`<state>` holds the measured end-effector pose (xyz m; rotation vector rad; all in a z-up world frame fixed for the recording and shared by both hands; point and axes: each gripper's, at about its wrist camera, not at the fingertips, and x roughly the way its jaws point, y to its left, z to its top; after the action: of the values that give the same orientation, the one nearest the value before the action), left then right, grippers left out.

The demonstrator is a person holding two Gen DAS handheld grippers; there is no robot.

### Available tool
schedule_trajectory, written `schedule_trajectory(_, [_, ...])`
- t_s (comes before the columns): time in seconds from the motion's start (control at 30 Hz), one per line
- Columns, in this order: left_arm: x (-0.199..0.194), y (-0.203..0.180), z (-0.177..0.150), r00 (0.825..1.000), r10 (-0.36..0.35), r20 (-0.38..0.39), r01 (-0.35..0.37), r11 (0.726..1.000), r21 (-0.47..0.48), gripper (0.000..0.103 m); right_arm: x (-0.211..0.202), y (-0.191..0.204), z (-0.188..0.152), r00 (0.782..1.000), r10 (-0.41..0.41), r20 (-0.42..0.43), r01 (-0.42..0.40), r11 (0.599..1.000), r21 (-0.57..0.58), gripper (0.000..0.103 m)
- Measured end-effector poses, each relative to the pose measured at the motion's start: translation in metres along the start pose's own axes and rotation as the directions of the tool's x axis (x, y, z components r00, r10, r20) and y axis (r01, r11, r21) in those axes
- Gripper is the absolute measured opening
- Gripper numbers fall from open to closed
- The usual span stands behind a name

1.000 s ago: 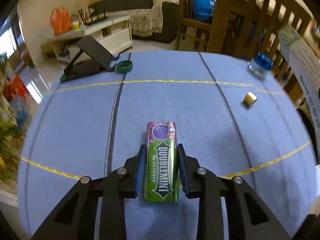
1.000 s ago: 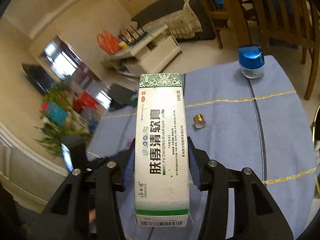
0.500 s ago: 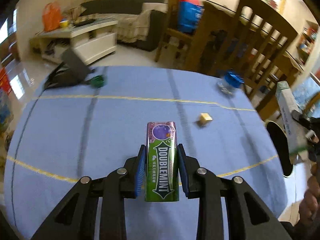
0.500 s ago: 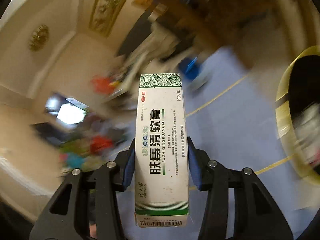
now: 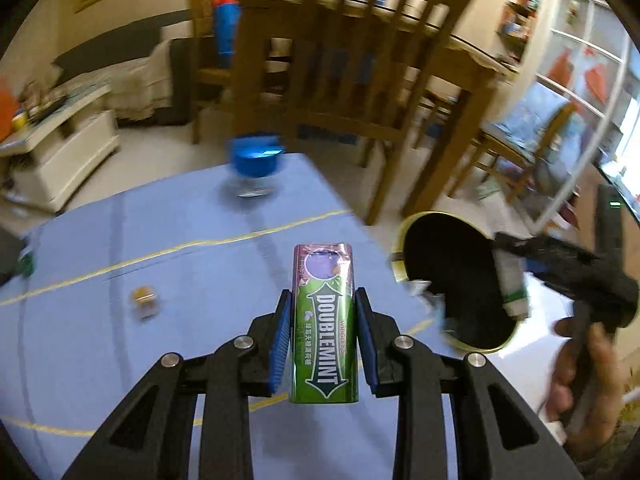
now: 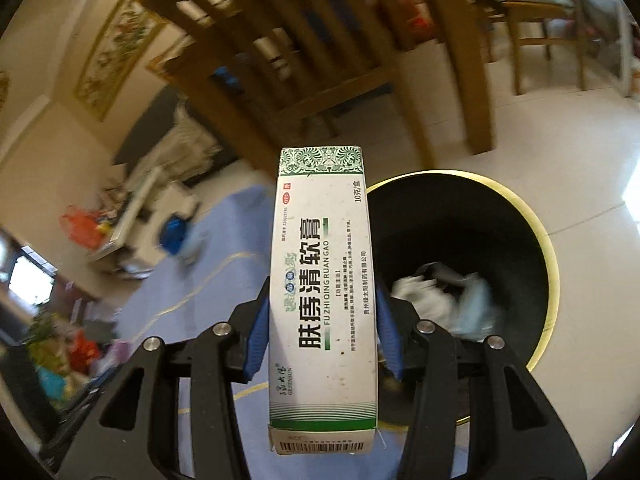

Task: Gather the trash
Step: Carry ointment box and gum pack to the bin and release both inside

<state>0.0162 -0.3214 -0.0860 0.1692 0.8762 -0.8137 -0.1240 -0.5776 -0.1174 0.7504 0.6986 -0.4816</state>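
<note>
Both views have swung toward the black bin (image 6: pixel 532 240), which now sits big beside the blue table (image 5: pixel 80 340). The left gripper (image 5: pixel 323 332) squeezes the green gum pack (image 5: pixel 324 328) over the table, its long side pointing away. The right gripper (image 6: pixel 320 328) squeezes the white medicine box (image 6: pixel 322 300) over the bin's near edge, its long side pointing away too.

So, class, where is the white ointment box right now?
Right wrist view, centre: the ointment box is clamped in the right gripper, beside the bin.
</note>
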Motion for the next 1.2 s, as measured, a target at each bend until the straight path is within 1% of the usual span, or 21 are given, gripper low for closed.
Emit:
schedule_trajectory(0.13, [0.019,-0.044,0.008,0.999,-0.033,-0.002,0.033,0.997,0.071,0.029,0.018,-0.024,0.000,0.997,-0.067,-0.031,0.068,0.997,0.027,0.051])
schedule_trajectory(0.17, [0.026,-0.055,0.010,0.999,-0.040,-0.010,0.041,0.996,0.084,0.029,0.022,-0.029,0.000,0.996,-0.084,-0.036,0.085,0.996,0.031,0.056])
schedule_trajectory(0.2, [0.032,-0.062,0.011,0.999,-0.044,-0.016,0.046,0.995,0.091,0.029,0.024,-0.034,0.002,0.994,-0.098,-0.040,0.099,0.994,0.038,0.069])
schedule_trajectory(0.23, [0.037,-0.069,0.011,0.999,-0.047,-0.022,0.049,0.994,0.099,0.029,0.026,-0.037,0.003,0.994,-0.107,-0.035,0.108,0.993,0.045,0.075])
schedule_trajectory(0.27, [0.042,-0.074,0.012,0.998,-0.048,-0.027,0.051,0.993,0.106,0.029,0.024,-0.040,0.004,0.992,-0.124,-0.019,0.125,0.991,0.055,0.079])
schedule_trajectory(0.33, [0.054,-0.087,0.012,0.998,-0.052,-0.042,0.057,0.991,0.123,0.029,0.020,-0.046,0.004,0.992,-0.124,0.009,0.123,0.989,0.077,0.078])
schedule_trajectory(0.4, [0.064,-0.095,0.012,0.997,-0.052,-0.055,0.059,0.989,0.136,0.029,0.010,-0.053,0.007,0.988,-0.142,0.064,0.134,0.984,0.114,0.077])
schedule_trajectory(0.43, [0.069,-0.099,0.012,0.997,-0.052,-0.062,0.060,0.988,0.141,0.029,-0.001,-0.059,0.006,0.982,-0.153,0.107,0.136,0.980,0.148,0.078])
schedule_trajectory(0.5, [0.081,-0.109,0.014,0.996,-0.049,-0.077,0.061,0.986,0.157,0.029,-0.022,-0.072,0.006,0.969,-0.175,0.173,0.136,0.967,0.216,0.084])
schedule_trajectory(0.57, [0.094,-0.121,0.017,0.995,-0.039,-0.090,0.055,0.982,0.182,0.029,-0.043,-0.085,0.003,0.948,-0.199,0.248,0.124,0.949,0.289,0.089])
schedule_trajectory(0.63, [0.108,-0.133,0.020,0.994,-0.033,-0.105,0.054,0.978,0.200,0.030,-0.054,-0.095,0.003,0.937,-0.201,0.285,0.102,0.939,0.328,0.090])
schedule_trajectory(0.67, [0.117,-0.143,0.022,0.994,-0.024,-0.111,0.049,0.973,0.226,0.038,-0.058,-0.101,0.002,0.934,-0.197,0.299,0.088,0.936,0.342,0.090])
schedule_trajectory(0.7, [0.122,-0.149,0.024,0.993,-0.021,-0.116,0.049,0.968,0.246,0.065,-0.060,-0.103,0.002,0.931,-0.196,0.308,0.081,0.933,0.350,0.090])
schedule_trajectory(0.73, [0.128,-0.156,0.025,0.992,-0.017,-0.123,0.049,0.963,0.264,0.080,-0.064,-0.105,0.001,0.925,-0.195,0.326,0.070,0.931,0.359,0.090])
schedule_trajectory(0.77, [0.130,-0.160,0.025,0.992,-0.008,-0.123,0.042,0.960,0.277,0.090,-0.067,-0.105,0.003,0.920,-0.198,0.338,0.067,0.930,0.362,0.090])
schedule_trajectory(0.83, [0.127,-0.162,0.024,0.992,0.010,-0.127,0.029,0.953,0.302,0.090,-0.072,-0.104,0.002,0.908,-0.201,0.368,0.060,0.931,0.360,0.090])
schedule_trajectory(0.9, [0.112,-0.156,0.024,0.994,0.008,-0.111,0.026,0.952,0.305,0.090,-0.075,-0.099,0.002,0.899,-0.200,0.389,0.054,0.933,0.355,0.090])
schedule_trajectory(0.97, [0.096,-0.145,0.022,0.996,0.022,-0.092,0.006,0.955,0.296,0.090,-0.075,-0.092,0.001,0.901,-0.182,0.393,0.039,0.938,0.344,0.090])
schedule_trajectory(1.03, [0.076,-0.123,0.018,0.996,0.034,-0.082,-0.011,0.965,0.263,0.090,-0.073,-0.080,0.001,0.908,-0.164,0.386,0.036,0.948,0.317,0.090])
schedule_trajectory(1.13, [0.048,-0.089,0.010,0.996,0.059,-0.074,-0.044,0.979,0.198,0.091,-0.066,-0.050,0.001,0.917,-0.127,0.378,0.040,0.972,0.230,0.090])
schedule_trajectory(1.2, [0.025,-0.056,0.001,0.994,0.083,-0.066,-0.074,0.988,0.132,0.097,-0.062,-0.029,0.002,0.921,-0.113,0.372,0.054,0.985,0.164,0.090])
